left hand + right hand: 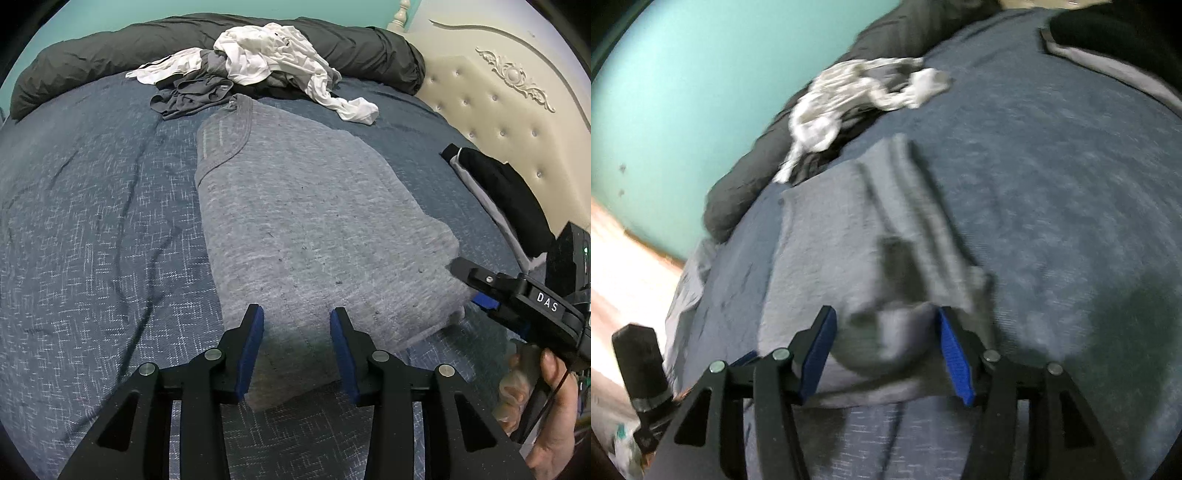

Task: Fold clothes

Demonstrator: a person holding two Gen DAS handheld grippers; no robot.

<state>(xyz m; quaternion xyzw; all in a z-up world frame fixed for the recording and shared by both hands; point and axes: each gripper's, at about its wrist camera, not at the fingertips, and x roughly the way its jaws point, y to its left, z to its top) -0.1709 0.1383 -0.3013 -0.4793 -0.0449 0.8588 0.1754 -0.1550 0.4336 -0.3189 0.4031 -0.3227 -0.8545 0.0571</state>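
Lying on the big blue bed (92,206): a grey shirt (295,221), already folded into a long strip, collar end far away, near end close. Looking soft, floppy and light, likely bending and sliding if pulled by one spot only, so probably best pinched at the two near corners, through all layers. Waiting at the far side: a messy pile of clothes (258,62). Hanging open over the near edge: left gripper (297,325), holding nothing. Standing open around a bunched corner: right gripper (886,321), not squeezing yet.
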